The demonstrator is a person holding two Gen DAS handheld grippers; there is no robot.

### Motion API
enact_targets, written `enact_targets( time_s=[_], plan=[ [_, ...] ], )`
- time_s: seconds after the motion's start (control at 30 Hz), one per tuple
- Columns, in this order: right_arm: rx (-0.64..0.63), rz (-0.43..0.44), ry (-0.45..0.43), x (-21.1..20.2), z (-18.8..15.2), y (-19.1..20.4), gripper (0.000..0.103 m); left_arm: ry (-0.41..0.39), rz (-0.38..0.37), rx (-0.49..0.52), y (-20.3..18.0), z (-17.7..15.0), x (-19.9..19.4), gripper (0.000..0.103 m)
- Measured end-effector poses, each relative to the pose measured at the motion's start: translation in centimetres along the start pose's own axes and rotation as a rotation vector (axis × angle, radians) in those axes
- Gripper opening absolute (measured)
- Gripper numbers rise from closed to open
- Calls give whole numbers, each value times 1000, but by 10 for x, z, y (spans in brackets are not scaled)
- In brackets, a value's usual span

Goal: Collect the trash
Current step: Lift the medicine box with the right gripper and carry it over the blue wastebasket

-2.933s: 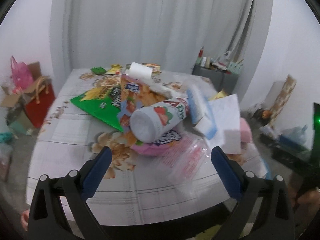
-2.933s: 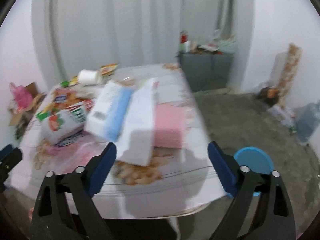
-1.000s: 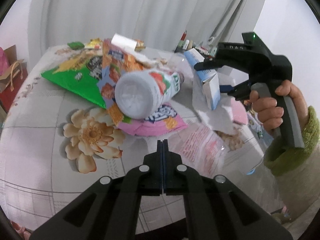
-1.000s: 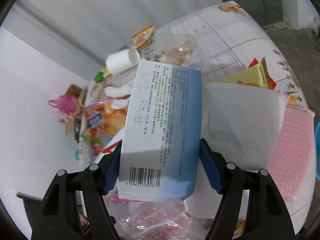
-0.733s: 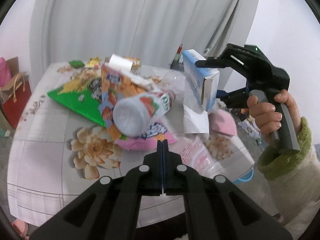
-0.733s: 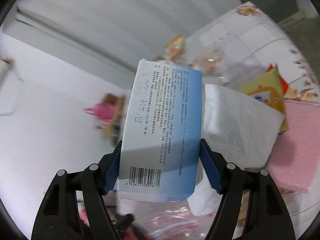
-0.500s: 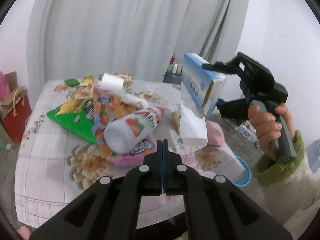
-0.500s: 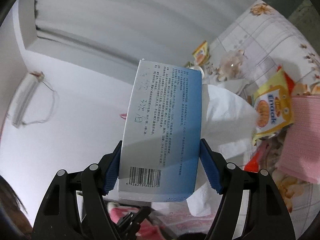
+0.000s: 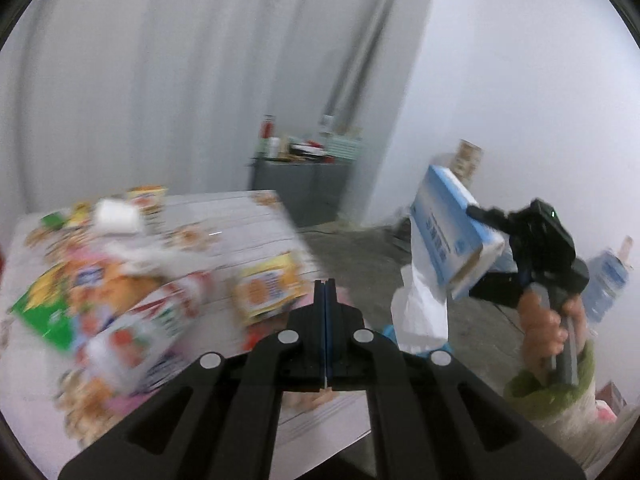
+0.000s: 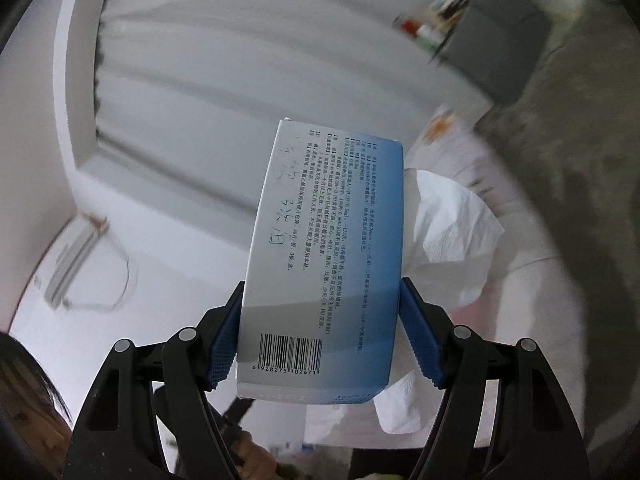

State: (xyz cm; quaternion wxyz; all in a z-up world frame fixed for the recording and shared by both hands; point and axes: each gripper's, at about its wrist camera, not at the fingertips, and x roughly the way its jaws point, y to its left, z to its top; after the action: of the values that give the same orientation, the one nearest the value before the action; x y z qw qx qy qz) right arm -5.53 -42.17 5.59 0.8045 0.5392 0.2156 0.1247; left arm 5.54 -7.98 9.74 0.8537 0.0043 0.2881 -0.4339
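Note:
My right gripper (image 10: 320,332) is shut on a blue-and-white carton (image 10: 324,248), its blue pads (image 10: 420,340) pressing both long sides, with a white paper napkin (image 10: 448,232) caught along the carton's right side. In the left wrist view the same carton (image 9: 452,232) hangs in the air off the table's right edge with the napkin (image 9: 420,312) dangling beneath it, and a hand (image 9: 544,332) grips the handle. My left gripper (image 9: 325,292) is shut with nothing in it, above the table's near edge. Blurred trash lies on the table: a strawberry bottle (image 9: 140,332), a green bag (image 9: 48,316), a yellow snack packet (image 9: 268,288).
A flower-print cloth covers the table (image 9: 240,216). A grey cabinet (image 9: 300,188) with bottles stands at the back by the curtain. A blue bin (image 9: 390,332) peeks out on the floor beside the table, and a large water bottle (image 9: 608,280) stands at the right wall.
The right gripper has carried the carton and napkin up off the table and out to the right over the floor. The shut left gripper has risen and swung right.

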Motion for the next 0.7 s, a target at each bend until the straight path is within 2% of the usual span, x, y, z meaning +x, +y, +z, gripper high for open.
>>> enact_targets(
  time_s=[0.2,0.37,0.5,0.63,0.7],
  plan=[
    [90,-77,-165,-73,6,-40,69,70,-174,65,-62,24,66,0],
    [151,-145,-277,-113,0,-74,69,196,-287,76,-112,30,141,0],
    [191,-185,-321,-126,8,-97,69,272,-305,119,-155,24,201,0],
    [281,-245,-351,-127,15,-149,69,343,-309,179,-202,5,260,0],
    [331,-255,-355,-144,30,-173,69,381,-306,223,-225,-7,288,0]
  ],
)
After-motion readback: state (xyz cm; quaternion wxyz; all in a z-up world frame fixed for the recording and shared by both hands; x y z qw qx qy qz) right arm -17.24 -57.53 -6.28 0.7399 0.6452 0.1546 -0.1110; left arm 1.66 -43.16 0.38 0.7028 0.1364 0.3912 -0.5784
